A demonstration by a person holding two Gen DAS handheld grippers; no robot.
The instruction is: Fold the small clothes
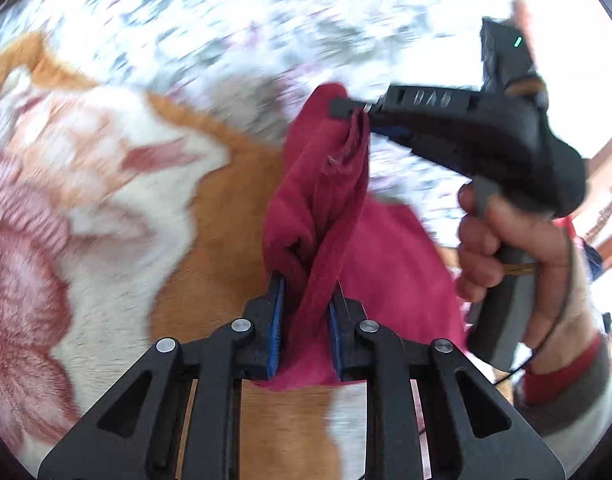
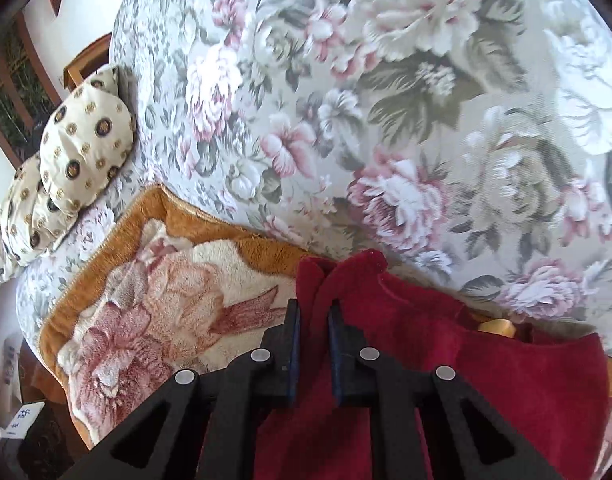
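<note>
Your left tongs (image 1: pixel 306 312) and right tongs (image 2: pixel 314 320) each clamp the bunched dark red fleece garment (image 1: pixel 386 272); pulling apart could slip a corner free

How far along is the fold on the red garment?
Done: the red garment is picked up, over the orange floral blanket on the sofa. In hand: left gripper and right gripper each pinch a bunched edge of it, cloth hanging twisted between them. Left: no flat, finished fold shows yet; it still needs spreading, folding and laying down.
</note>
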